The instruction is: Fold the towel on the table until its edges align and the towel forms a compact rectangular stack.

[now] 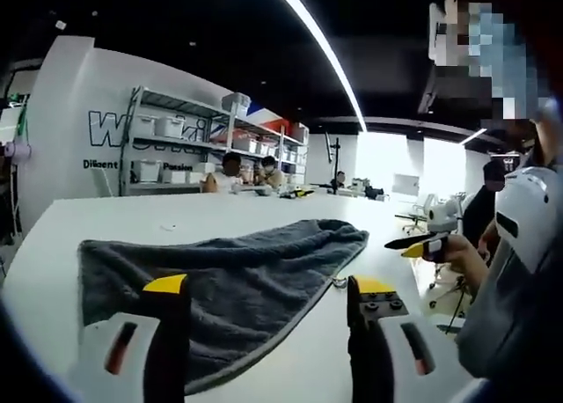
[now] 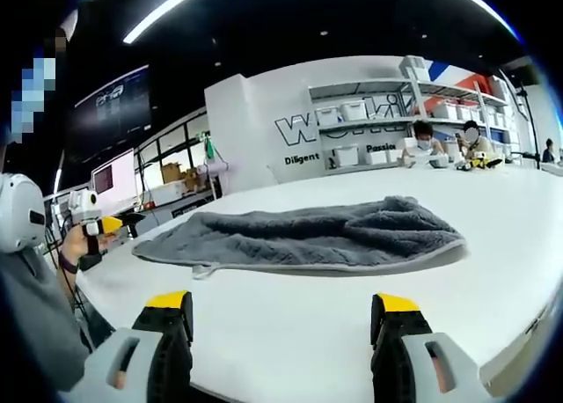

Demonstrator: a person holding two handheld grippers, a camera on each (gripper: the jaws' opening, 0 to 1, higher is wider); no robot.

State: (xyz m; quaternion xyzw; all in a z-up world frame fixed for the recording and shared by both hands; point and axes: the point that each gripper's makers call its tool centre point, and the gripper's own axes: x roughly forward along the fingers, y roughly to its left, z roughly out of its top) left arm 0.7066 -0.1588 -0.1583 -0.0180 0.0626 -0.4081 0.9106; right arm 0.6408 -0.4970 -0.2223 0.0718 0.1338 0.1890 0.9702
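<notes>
I hold my left gripper [image 1: 268, 299] with fingers [image 1: 167, 333] spread wide, gripping nothing. My right gripper [image 2: 286, 319] is likewise spread and holds nothing.

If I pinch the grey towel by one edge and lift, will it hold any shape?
Probably not. The grey towel lies rumpled and draped flat on the white table, so it should sag and trail. Its plush pile suggests it will drag, not slide, if pushed.

The near edge of the towel [image 1: 237, 289] was hidden behind the left gripper [image 1: 273, 302] jaw in the left gripper view. Beyond the towel, wall lettering [image 1: 110, 130] was cut off by the shelving [image 1: 176, 148] (bin contents too small to tell). The people behind the towel were too distant to resolve.
</notes>
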